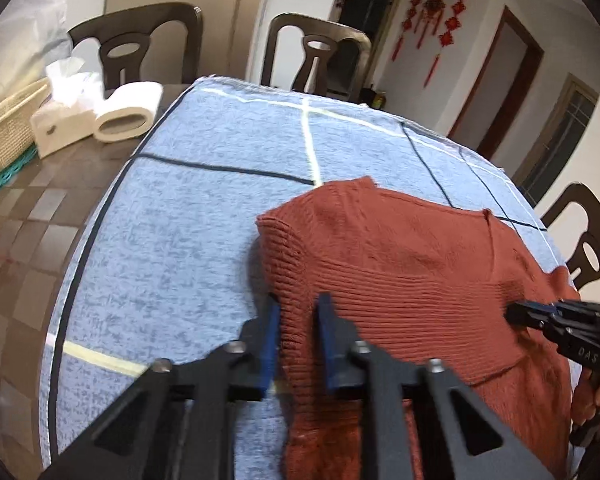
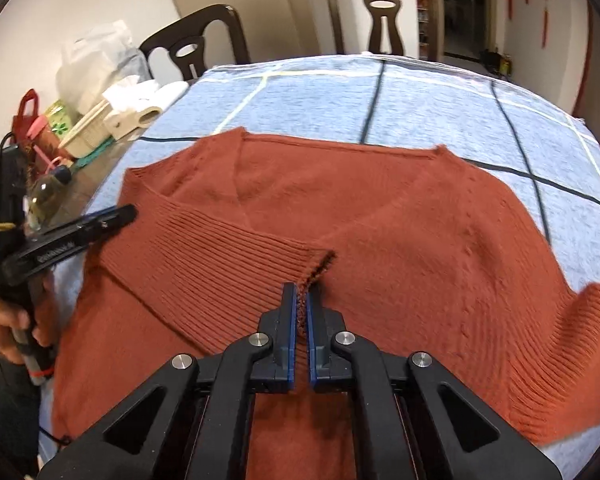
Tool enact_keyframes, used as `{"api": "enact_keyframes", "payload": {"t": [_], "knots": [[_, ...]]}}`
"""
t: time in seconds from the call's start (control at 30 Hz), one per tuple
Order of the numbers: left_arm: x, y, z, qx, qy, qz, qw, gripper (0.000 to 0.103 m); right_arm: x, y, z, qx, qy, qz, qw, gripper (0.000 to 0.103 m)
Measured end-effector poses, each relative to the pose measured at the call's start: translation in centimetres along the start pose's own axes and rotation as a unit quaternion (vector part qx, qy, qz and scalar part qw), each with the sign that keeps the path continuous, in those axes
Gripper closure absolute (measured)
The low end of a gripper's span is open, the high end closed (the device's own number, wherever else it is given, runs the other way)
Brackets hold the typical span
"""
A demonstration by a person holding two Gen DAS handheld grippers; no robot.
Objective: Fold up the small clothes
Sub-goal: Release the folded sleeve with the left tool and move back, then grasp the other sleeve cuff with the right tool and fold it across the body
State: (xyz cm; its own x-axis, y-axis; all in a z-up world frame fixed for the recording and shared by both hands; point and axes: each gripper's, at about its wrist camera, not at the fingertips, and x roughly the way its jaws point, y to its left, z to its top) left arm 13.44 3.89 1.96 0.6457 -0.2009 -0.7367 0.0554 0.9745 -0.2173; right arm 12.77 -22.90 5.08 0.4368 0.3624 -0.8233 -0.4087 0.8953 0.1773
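A rust-red knitted sweater (image 2: 400, 220) lies front up on a blue checked cloth (image 2: 320, 92), its V-neck toward the far side. Its left sleeve (image 2: 228, 264) is folded across the chest. My right gripper (image 2: 301, 300) is shut on that sleeve's cuff (image 2: 320, 266) above the sweater's middle. My left gripper (image 1: 298, 312) is open, its blue pads straddling the sweater's left folded edge (image 1: 292, 320); it also shows in the right wrist view (image 2: 116, 214) at the sweater's left shoulder. The right gripper (image 1: 520, 314) shows at the right edge of the left wrist view. The other sleeve (image 2: 560, 360) lies spread at the right.
A tissue box (image 1: 60, 120), a paper roll (image 1: 126, 114) and a woven basket (image 1: 0, 132) stand on the dark table (image 1: 28, 208) left of the cloth, with bottles and bags (image 2: 48, 136). Dark chairs (image 1: 316, 56) stand along the far side and right.
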Motion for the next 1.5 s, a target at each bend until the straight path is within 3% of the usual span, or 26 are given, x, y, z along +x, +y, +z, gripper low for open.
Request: {"api": "enact_keyframes", "payload": {"t": [0.23, 0.4, 0.57, 0.67, 0.77, 0.97, 1.0, 1.13, 1.37, 1.5], "knots": [[-0.8, 1.1, 0.6, -0.027, -0.031, -0.015, 0.9991, 0.093, -1.7, -1.1, 2.3, 0.022, -0.057, 0.021, 0.998, 0.099], [0.0, 1.2, 0.4, -0.034, -0.012, -0.009, 0.9993, 0.088, 1.0, -2.7, 2.0, 0.044, -0.001, -0.001, 0.999, 0.099], [-3.1, 1.2, 0.9, -0.031, -0.060, -0.029, 0.9973, 0.088, -1.7, -1.5, 0.7, 0.026, -0.034, 0.000, 0.999, 0.098], [-2.1, 0.0, 0.6, -0.008, -0.033, -0.041, 0.9986, 0.088, -0.8, -0.8, 0.1, 0.009, -0.012, 0.002, 1.000, 0.098], [0.4, -1.1, -0.3, 0.021, 0.018, -0.014, 0.9995, 0.088, 0.0, -1.2, -0.6, 0.011, -0.007, -0.002, 1.000, 0.093], [0.0, -1.3, -0.2, 0.036, 0.015, -0.020, 0.9990, 0.079, -2.0, -1.7, -2.0, 0.005, -0.008, -0.022, 1.000, 0.092], [-0.1, -1.5, -0.3, 0.040, 0.014, -0.017, 0.9990, 0.077, -2.6, -2.0, -2.5, 0.009, -0.013, -0.019, 1.000, 0.087], [-1.0, -2.8, -0.6, 0.061, 0.000, -0.047, 0.9970, 0.061, -5.5, -4.2, -4.6, 0.047, -0.043, -0.025, 0.998, 0.058], [-1.3, -5.7, -1.3, 0.094, -0.004, -0.066, 0.9934, 0.054, -9.3, -9.3, -7.8, 0.140, -0.072, -0.061, 0.986, 0.058], [-0.8, -6.1, -1.4, 0.093, -0.006, -0.054, 0.9942, 0.052, -11.5, -13.3, -9.7, 0.213, -0.091, -0.089, 0.969, 0.057]]}}
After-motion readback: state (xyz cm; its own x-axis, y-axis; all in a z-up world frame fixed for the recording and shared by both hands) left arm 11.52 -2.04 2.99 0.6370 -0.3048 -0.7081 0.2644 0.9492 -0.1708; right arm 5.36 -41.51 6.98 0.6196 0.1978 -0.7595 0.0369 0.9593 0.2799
